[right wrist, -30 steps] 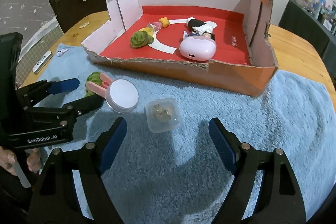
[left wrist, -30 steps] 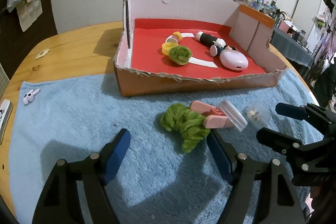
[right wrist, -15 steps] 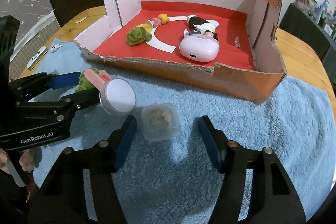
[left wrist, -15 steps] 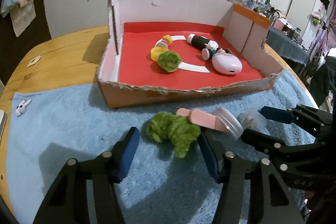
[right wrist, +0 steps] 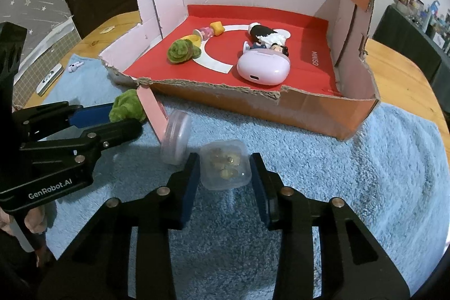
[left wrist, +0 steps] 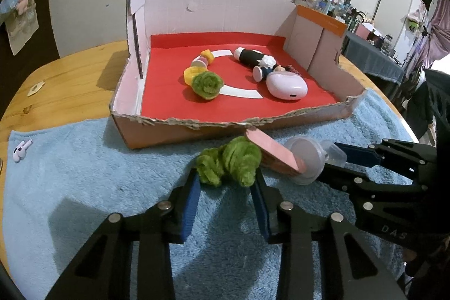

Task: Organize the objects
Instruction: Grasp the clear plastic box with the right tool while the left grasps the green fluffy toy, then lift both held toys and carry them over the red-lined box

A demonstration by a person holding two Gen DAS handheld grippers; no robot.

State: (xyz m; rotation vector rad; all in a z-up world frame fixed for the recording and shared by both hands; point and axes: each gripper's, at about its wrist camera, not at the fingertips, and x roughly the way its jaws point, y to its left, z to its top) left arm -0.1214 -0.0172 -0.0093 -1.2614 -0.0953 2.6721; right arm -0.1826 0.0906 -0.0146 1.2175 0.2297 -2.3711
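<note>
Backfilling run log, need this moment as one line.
left gripper: closing on green yarn ball | right gripper: shut on clear plastic case | both on blue towel

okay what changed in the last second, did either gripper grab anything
Both closed. The left gripper has just been closing onto the green fuzzy piece; the right gripper clamped the small clear box. Pink clip and round jar tipped up. Cardboard box unchanged.

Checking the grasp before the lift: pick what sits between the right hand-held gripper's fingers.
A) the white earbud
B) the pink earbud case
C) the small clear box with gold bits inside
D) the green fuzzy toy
C: the right hand-held gripper has just closed onto the small clear box on the blue towel.
</note>
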